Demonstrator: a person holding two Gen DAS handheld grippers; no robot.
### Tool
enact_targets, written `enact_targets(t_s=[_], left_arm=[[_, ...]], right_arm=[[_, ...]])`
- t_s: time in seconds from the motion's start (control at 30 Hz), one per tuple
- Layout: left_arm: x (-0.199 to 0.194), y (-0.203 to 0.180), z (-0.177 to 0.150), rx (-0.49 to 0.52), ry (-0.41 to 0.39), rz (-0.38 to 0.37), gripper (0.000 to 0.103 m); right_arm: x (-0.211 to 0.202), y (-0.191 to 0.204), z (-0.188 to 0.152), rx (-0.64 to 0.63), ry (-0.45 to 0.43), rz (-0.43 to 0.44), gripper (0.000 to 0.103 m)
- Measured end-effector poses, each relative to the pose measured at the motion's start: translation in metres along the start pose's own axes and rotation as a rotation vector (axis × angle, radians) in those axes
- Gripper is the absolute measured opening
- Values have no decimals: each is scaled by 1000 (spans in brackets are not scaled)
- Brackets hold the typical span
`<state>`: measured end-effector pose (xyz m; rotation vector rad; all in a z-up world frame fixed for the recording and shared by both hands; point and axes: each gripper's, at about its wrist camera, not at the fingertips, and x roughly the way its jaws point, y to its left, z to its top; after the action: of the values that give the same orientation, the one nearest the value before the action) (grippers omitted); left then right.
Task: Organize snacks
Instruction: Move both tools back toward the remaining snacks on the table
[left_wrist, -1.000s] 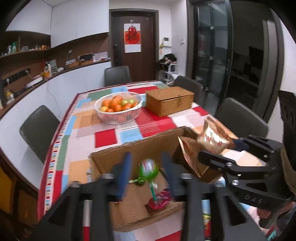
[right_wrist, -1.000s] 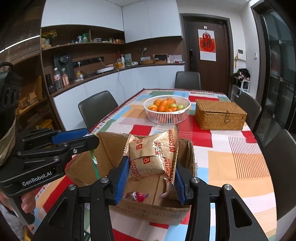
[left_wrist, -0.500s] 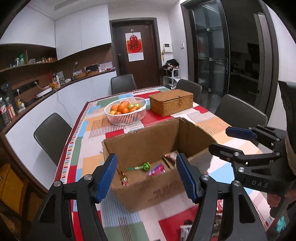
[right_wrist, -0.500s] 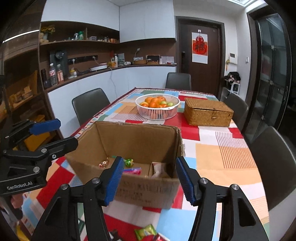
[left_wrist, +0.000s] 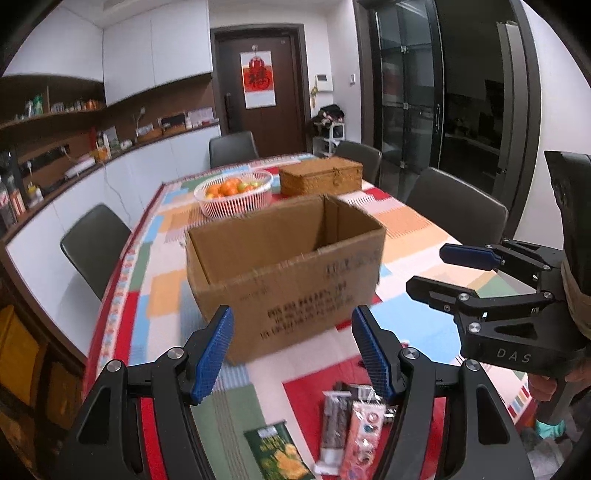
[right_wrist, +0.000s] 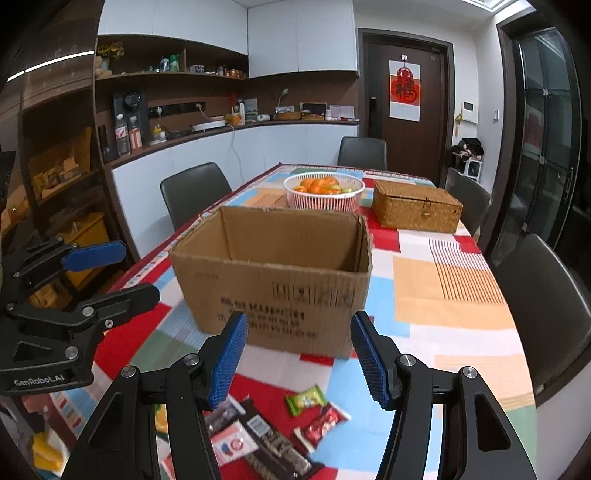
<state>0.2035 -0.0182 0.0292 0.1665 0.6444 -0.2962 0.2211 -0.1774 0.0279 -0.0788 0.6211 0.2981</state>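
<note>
An open cardboard box (left_wrist: 284, 266) stands on the checked tablecloth; it also shows in the right wrist view (right_wrist: 273, 273). Its contents are hidden from here. My left gripper (left_wrist: 293, 354) is open and empty, pulled back in front of the box. My right gripper (right_wrist: 297, 360) is open and empty too, beside the left one. Loose snacks lie near the table's front edge: a green bag (left_wrist: 279, 456), a dark bar (left_wrist: 334, 424), a pink packet (left_wrist: 364, 435), a small green packet (right_wrist: 306, 399), a red packet (right_wrist: 321, 424) and a dark bar (right_wrist: 273, 443).
A white basket of oranges (right_wrist: 324, 192) and a wicker box (right_wrist: 415, 206) stand behind the cardboard box. Grey chairs (right_wrist: 192, 192) line both sides of the table. A counter and shelves run along the left wall.
Both grippers have let their snacks fall into the box, opened wide and drawn back and lower toward the table's front edge. The box now sits farther off and loose snacks show below.
</note>
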Motion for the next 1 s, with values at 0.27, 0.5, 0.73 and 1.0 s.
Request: enact_targets(t_s=[0.27, 0.5, 0.73, 1.0], left_arm=[[17, -5, -30, -17, 109, -40, 65], [37, -4, -57, -50, 202, -74, 65], [62, -5, -83, -70, 304, -92, 65], [87, -5, -96, -97, 376, -118, 62]], right_arm=[[7, -1, -29, 32, 90, 7, 59], [27, -6, -58, 88, 197, 33, 59], [48, -13, -77, 140, 275, 27, 59], [67, -18, -87, 157, 325, 8, 56]])
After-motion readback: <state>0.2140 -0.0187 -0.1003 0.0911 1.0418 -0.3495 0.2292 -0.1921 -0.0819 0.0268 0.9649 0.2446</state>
